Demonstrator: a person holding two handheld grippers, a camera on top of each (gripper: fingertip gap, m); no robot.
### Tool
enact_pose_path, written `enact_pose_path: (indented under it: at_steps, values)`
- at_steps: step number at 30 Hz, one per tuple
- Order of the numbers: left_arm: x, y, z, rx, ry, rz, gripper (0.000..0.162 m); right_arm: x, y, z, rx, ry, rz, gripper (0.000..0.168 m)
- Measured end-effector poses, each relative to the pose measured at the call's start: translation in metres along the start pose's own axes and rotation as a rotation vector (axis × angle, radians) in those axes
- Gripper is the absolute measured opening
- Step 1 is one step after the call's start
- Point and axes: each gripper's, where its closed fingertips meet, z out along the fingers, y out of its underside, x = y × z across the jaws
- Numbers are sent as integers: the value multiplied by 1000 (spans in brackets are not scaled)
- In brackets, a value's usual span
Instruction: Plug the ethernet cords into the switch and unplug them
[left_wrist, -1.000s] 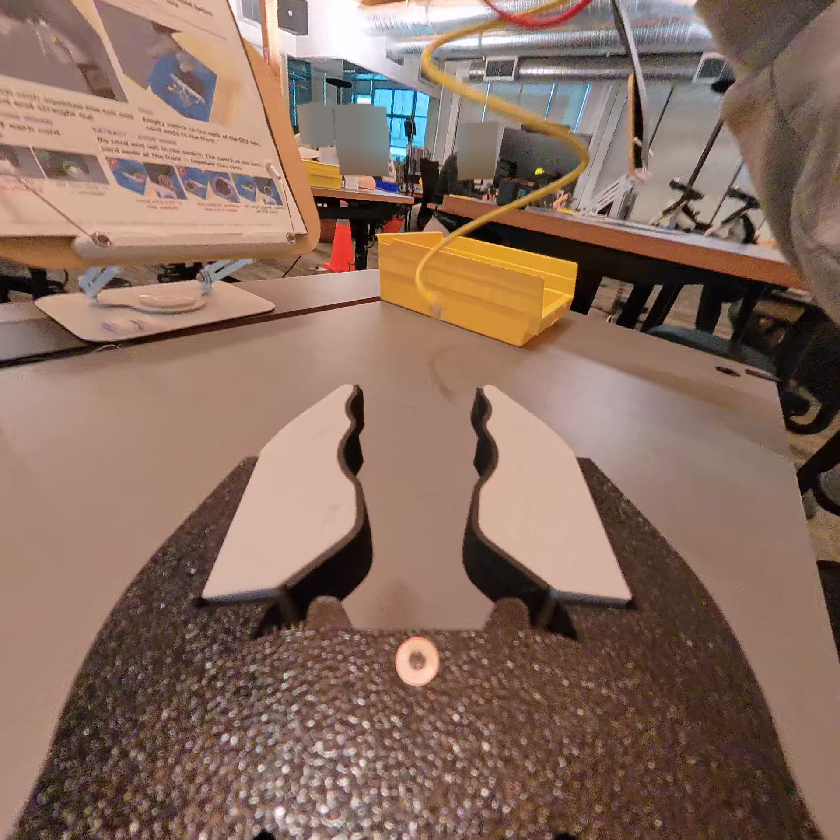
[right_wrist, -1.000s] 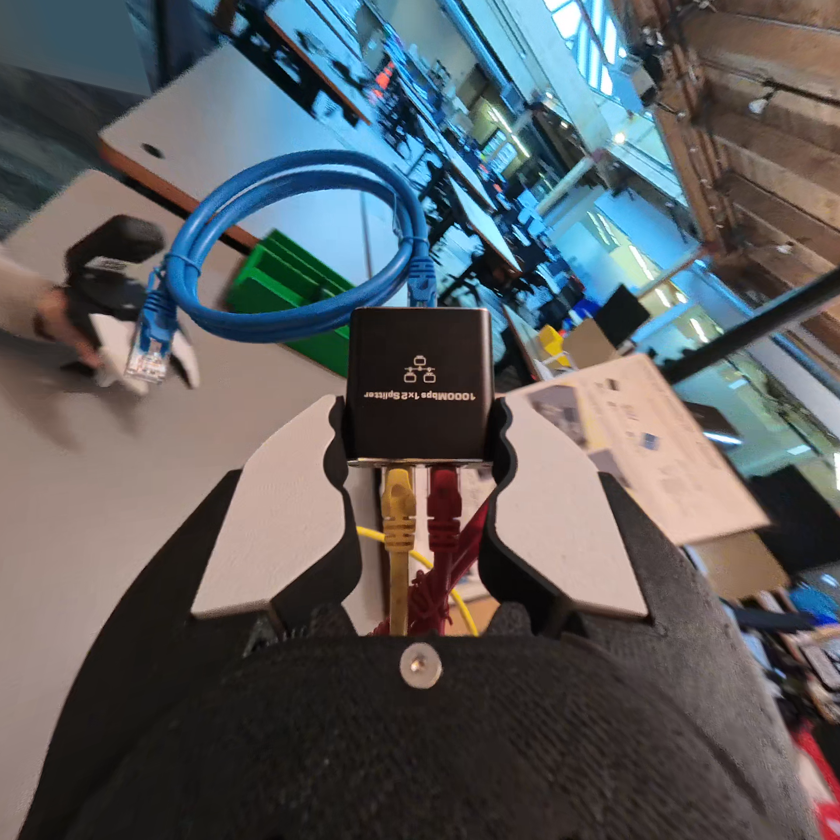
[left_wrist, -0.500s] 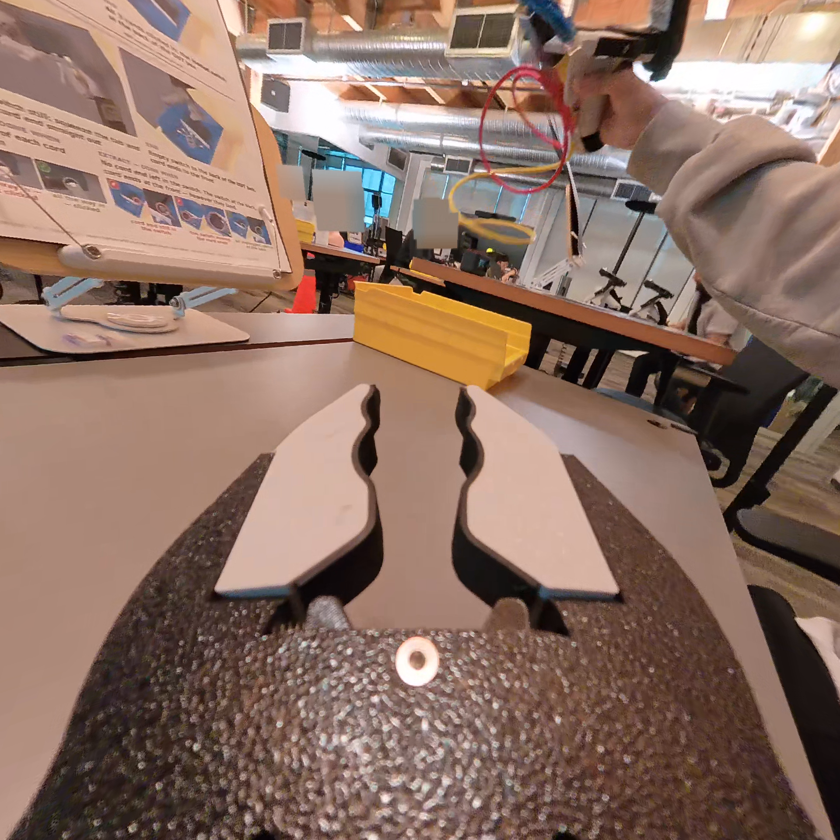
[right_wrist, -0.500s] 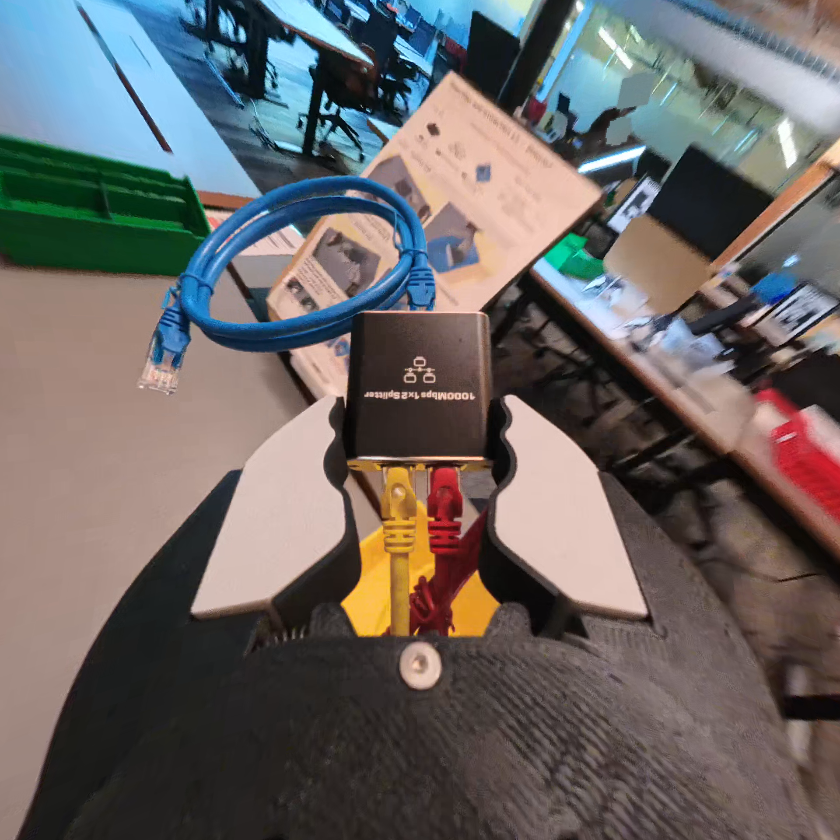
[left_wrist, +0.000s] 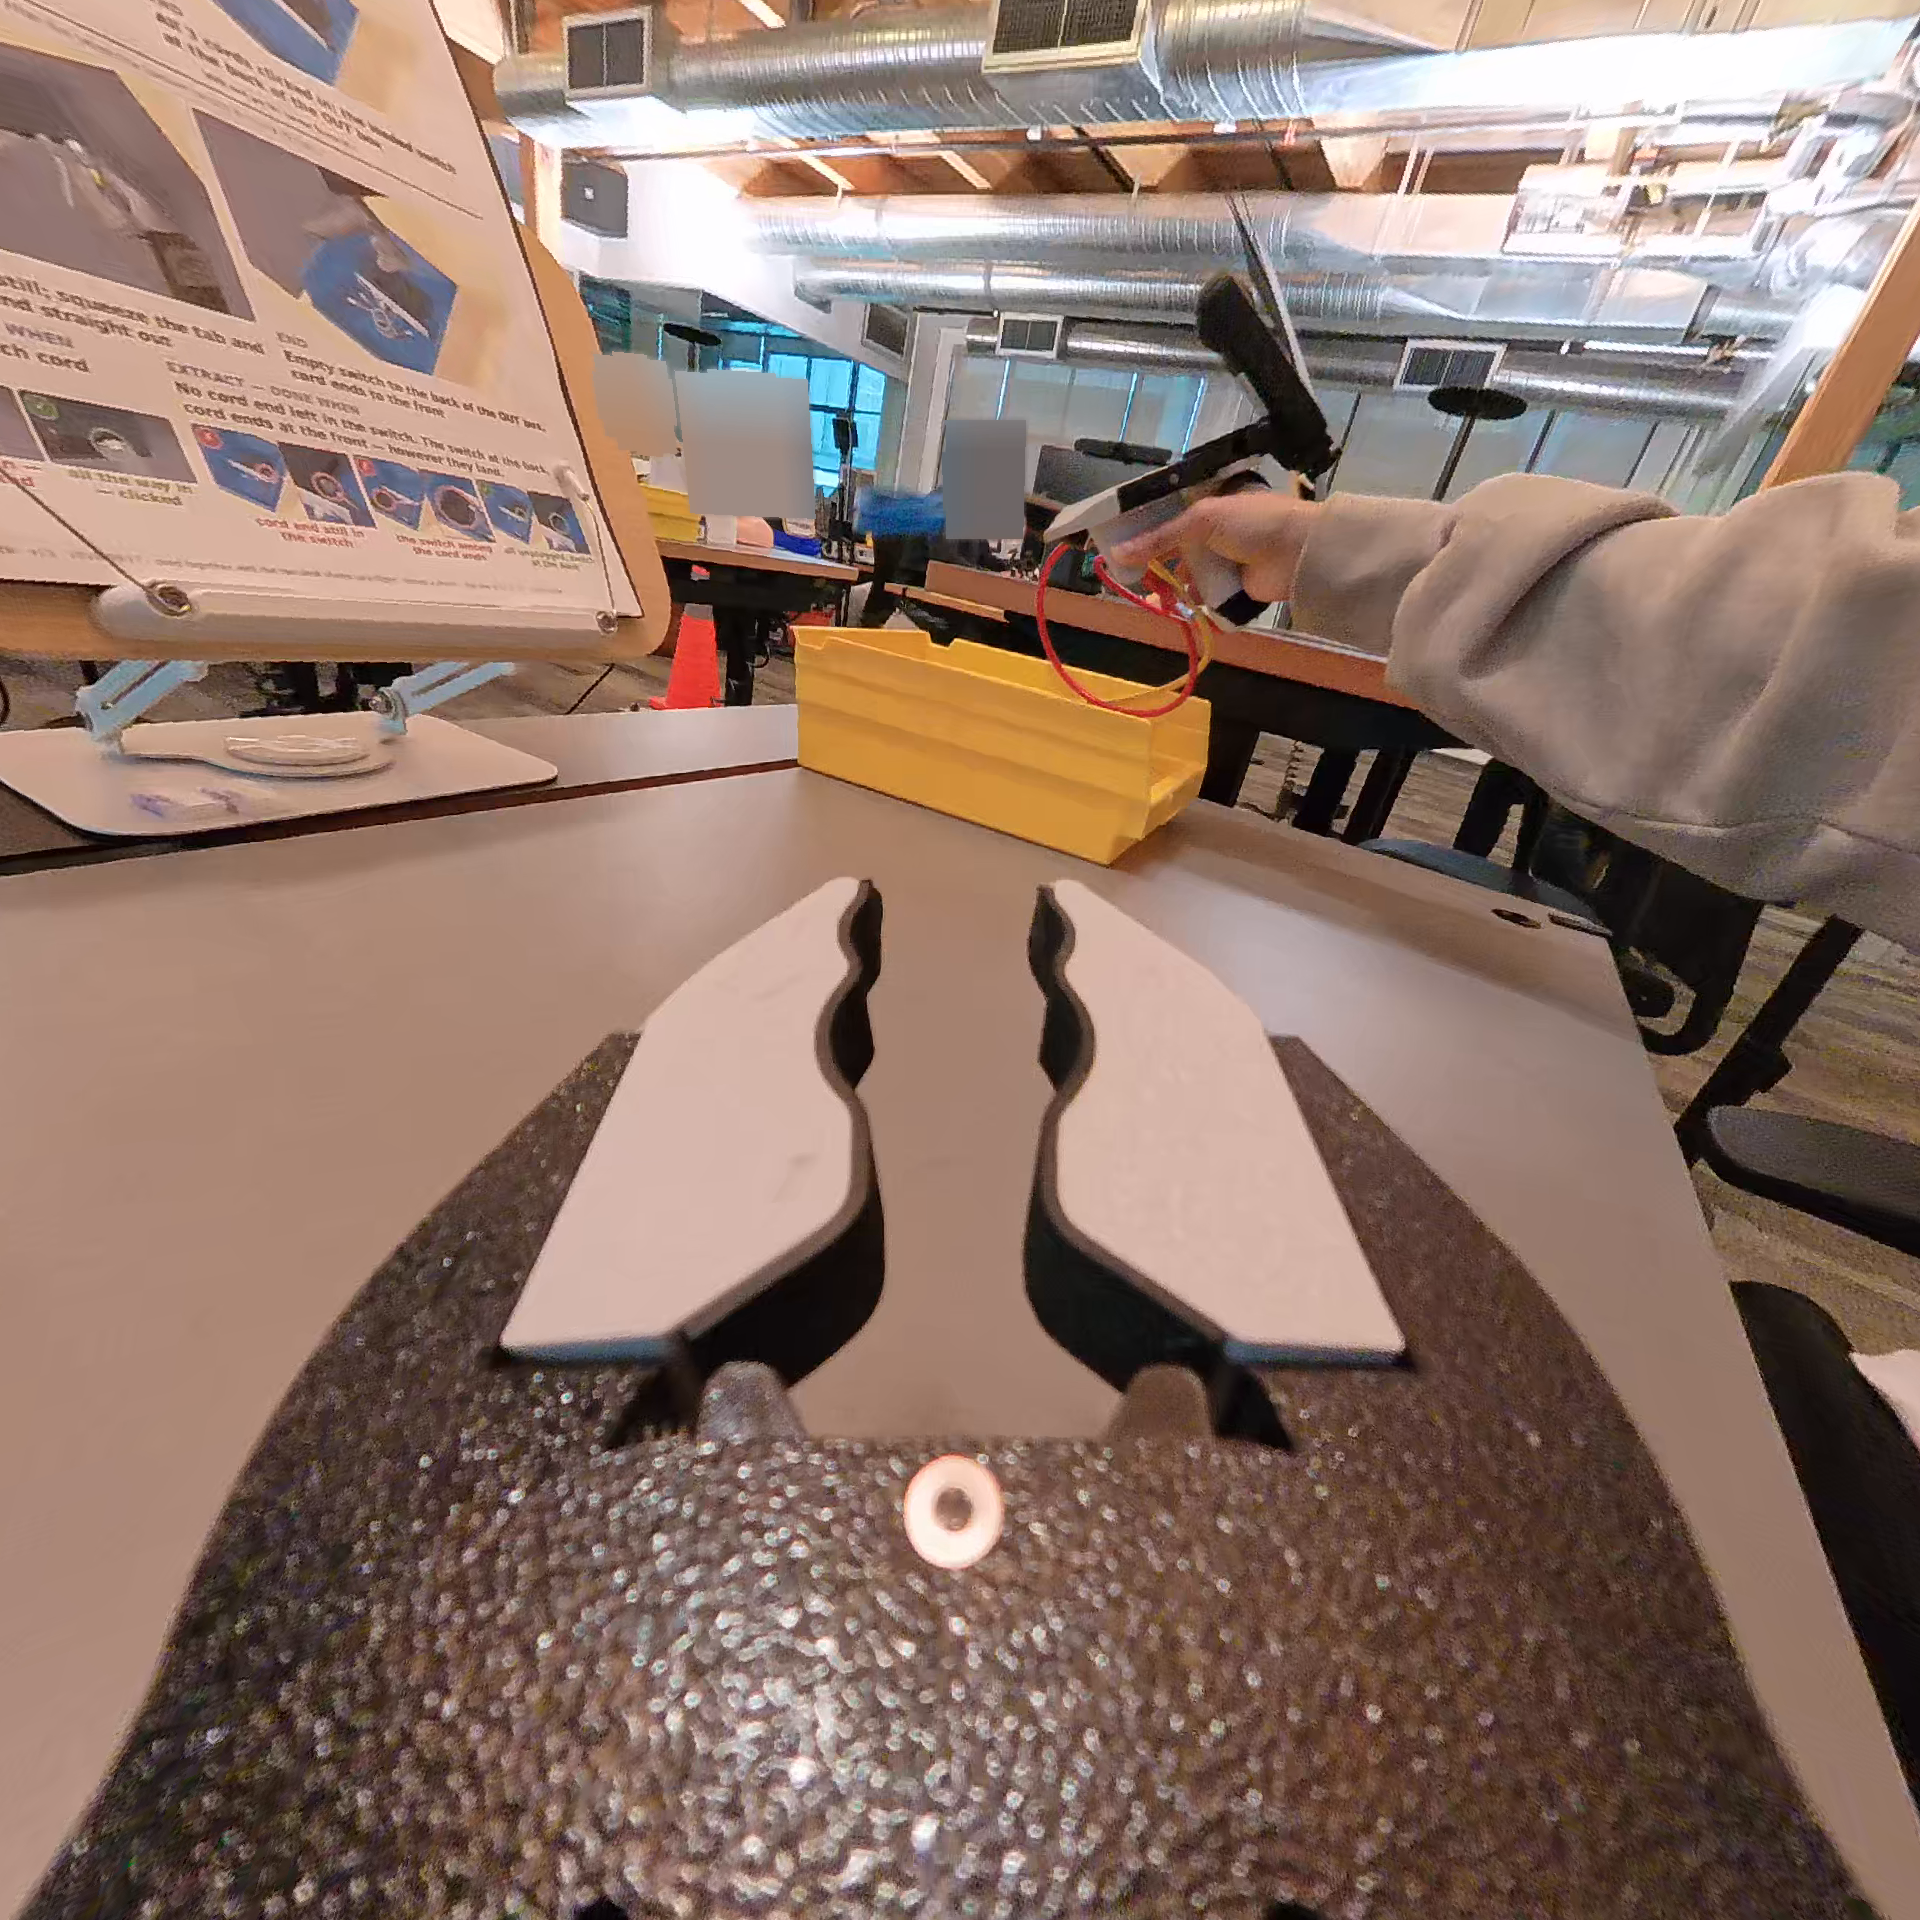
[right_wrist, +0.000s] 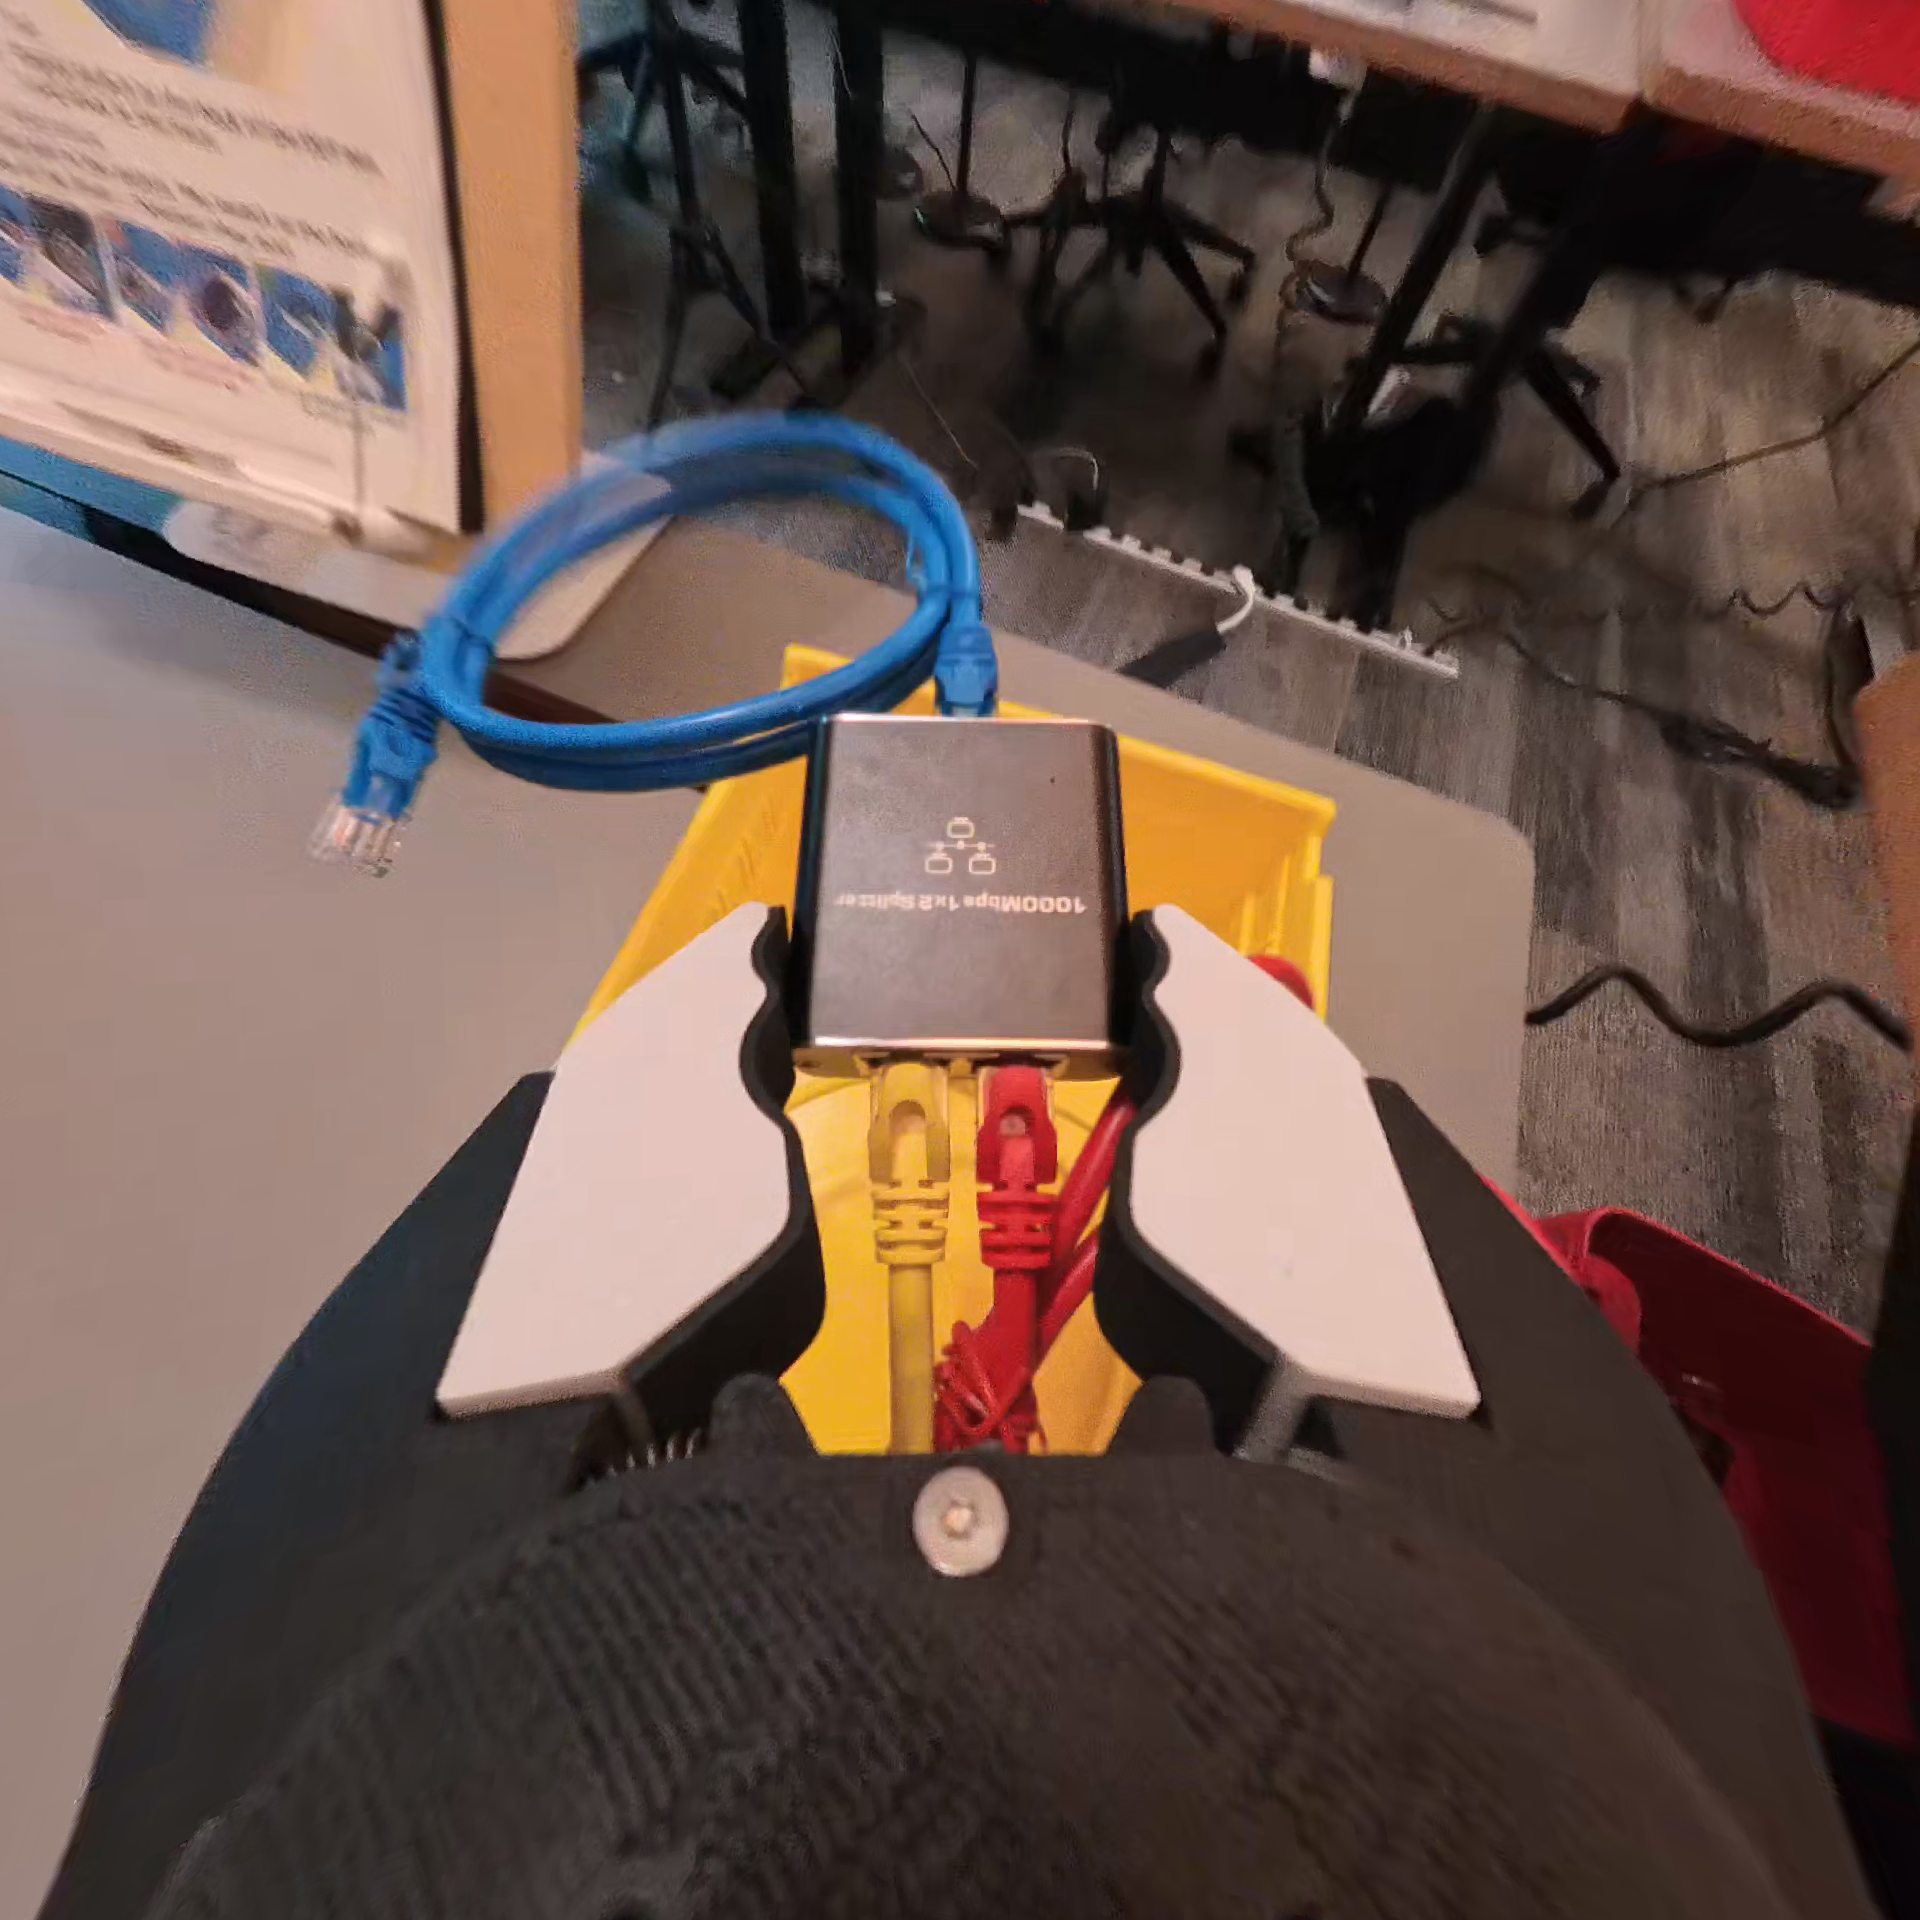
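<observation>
My right tool (right_wrist: 961, 971) grips the switch (right_wrist: 958, 883) above the yellow bin (right_wrist: 1273, 842), red cord (right_wrist: 1016, 1164) trailing in; blue-cord port points away. My left tool (left_wrist: 954, 966) is spread, empty.

You hold a switch (right_wrist: 961, 883) of dark, smooth metal with a dull sheen. Its blue cord (right_wrist: 665, 665), yellow cord (right_wrist: 912, 1174) and red cord (right_wrist: 1013, 1174) look like glossy plastic. The grey tabletop (left_wrist: 312, 1039) is matt and smooth; the yellow bin (left_wrist: 987, 727) is ribbed plastic.
</observation>
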Motion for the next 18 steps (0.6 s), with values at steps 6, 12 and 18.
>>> enact_pose_path:
  at_steps: [6, 12, 18]
  values:
    - [3, 3, 2, -22, -2, 27, 28, -39, 39, 33, -195, -40, -230, 66]
    - [6, 5, 3, -38, -6, 61, 28, -56, 20, 25, -119, -99, -165, 0]
    - [8, 8, 6, -64, -5, 80, 30, -76, 15, 15, -93, -318, -71, 42]
